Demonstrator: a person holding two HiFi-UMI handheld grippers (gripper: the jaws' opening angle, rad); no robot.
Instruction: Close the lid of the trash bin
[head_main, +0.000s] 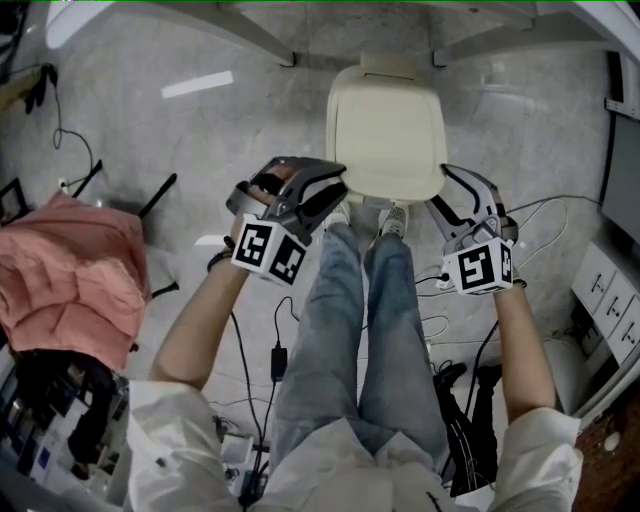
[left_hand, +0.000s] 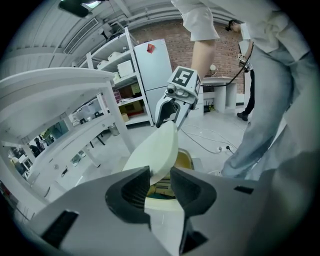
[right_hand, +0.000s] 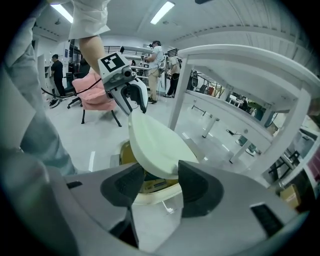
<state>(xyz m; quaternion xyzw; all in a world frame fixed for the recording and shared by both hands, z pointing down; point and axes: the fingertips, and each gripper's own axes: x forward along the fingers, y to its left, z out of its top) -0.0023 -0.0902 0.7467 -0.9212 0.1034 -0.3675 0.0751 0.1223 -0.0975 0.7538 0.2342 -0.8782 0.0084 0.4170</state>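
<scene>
Head view: your left gripper (head_main: 335, 195) and right gripper (head_main: 446, 190) straddle the lid (head_main: 385, 130) unclamped; it's half-raised, not yet shut.

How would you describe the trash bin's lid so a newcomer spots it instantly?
Start at the white table frame at the head view's top edge; below it, ahead of the person's shoes, stands the trash bin. Its lid is the cream, rounded-square panel between the left gripper and right gripper, tilted up over the bin, the only plain pale slab nearby.
</scene>
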